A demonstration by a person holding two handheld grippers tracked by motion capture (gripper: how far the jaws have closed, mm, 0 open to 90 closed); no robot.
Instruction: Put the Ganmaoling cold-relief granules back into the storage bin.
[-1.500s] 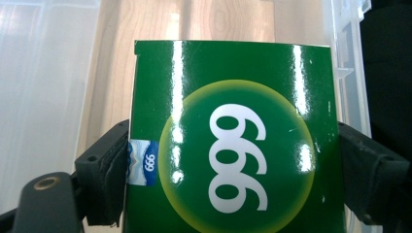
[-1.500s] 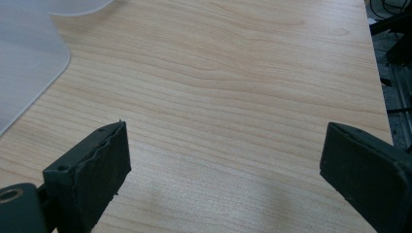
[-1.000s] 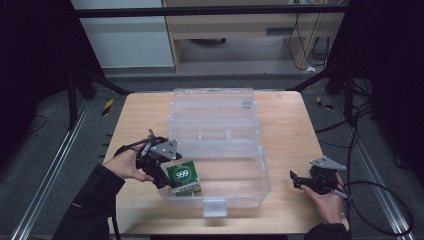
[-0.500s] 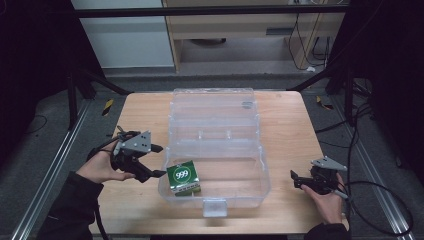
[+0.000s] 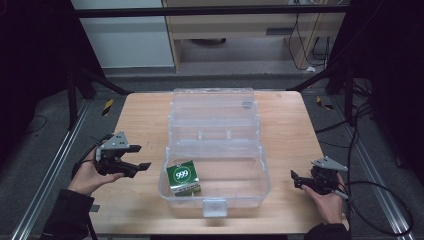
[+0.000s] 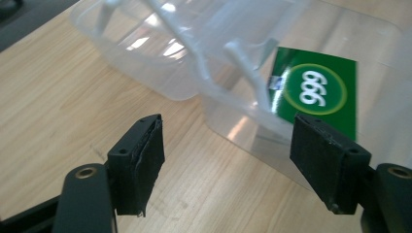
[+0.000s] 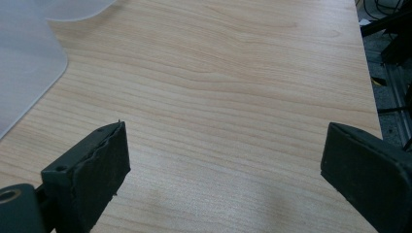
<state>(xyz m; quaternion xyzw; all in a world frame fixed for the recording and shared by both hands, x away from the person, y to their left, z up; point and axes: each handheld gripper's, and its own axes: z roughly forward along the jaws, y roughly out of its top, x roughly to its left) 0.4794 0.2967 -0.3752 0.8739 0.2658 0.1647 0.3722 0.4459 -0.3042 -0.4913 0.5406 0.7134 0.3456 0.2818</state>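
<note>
The green box (image 5: pixel 183 178) sits in the front left corner of the clear plastic case (image 5: pixel 260 172), just beyond the left gripper (image 5: pixel 136 157), whose fingers stand wide apart and empty. It looks light, stiff cardboard that could dent, best pinched across its flat sides. The right gripper (image 5: pixel 299 180) hovers spread and empty, well apart.

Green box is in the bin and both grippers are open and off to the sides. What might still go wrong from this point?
1. The green box leans against the left wall of the clear bin rather than lying flat, so it may tip or catch the hinged lid if that is closed.
2. The left gripper hangs close beside the bin wall; a careless move could nudge the light bin across the table.
</note>
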